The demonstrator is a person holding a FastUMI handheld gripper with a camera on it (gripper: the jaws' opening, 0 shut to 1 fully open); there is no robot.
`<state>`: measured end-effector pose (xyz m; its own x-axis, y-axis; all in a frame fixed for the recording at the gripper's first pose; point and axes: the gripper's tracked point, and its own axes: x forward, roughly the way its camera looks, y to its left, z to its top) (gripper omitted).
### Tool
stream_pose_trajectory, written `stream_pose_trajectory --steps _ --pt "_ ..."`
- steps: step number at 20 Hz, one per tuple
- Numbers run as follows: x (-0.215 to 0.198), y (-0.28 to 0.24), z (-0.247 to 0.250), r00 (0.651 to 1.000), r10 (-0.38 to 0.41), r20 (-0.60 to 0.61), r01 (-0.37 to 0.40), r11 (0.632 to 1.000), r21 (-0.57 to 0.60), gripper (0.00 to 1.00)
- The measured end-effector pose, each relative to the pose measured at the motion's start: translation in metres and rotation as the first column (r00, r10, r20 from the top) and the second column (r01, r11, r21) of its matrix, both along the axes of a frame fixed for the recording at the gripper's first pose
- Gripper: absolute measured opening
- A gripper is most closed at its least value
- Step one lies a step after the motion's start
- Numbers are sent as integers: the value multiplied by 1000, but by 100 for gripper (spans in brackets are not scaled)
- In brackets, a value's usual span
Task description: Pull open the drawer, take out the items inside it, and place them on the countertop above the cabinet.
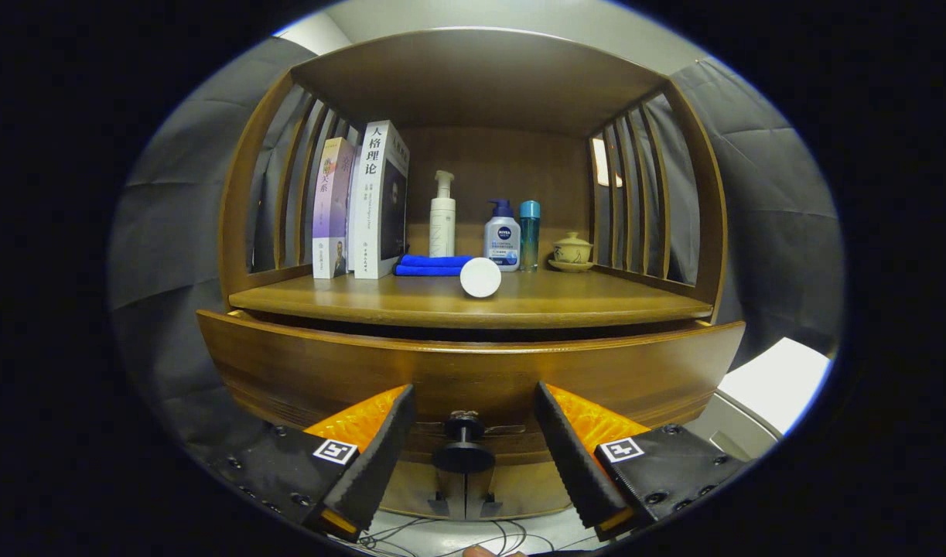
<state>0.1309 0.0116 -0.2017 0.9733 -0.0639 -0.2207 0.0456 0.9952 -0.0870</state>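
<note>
**Straddling the drawer knob with spread fingers**

Sitting low in the cabinet, the drawer shows its curved wooden front with a dark gap along its top edge, under the countertop. That gap suggests the front stands a little proud of the cabinet, though whether it is slightly pulled out or simply hangs that way I cannot tell, and its inside is hidden from this low angle. Its small dark knob sticks out from the lower middle of the front and lies between the two fingers of the gripper, which are spread wide with clear space on either side of the knob. Neither finger touches it. The placing makes sense for a pull: centred on the knob, the fingers could close on its stem and draw straight back.

On the countertop, near its front edge, lies a round white object, possibly a jar or lid seen face-on; it may be something out of the drawer or may simply belong there. Behind it are a folded blue cloth, a white pump bottle, a blue-capped pump bottle and a slim teal bottle. Two books stand at one side, a small lidded cup on a saucer at the other.

So the scene fits either a drawer about to be drawn out or one pushed nearly back after emptying.
</note>
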Motion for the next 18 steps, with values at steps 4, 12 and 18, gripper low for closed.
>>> stream_pose_trajectory --steps 4,12,18 --pt "13 5 1 1000 5 8 -4 999 -35 98" --pt "34 9 -2 1000 5 -23 -5 1000 12 98" --pt "35 9 -2 1000 8 -28 -7 1000 19 97"
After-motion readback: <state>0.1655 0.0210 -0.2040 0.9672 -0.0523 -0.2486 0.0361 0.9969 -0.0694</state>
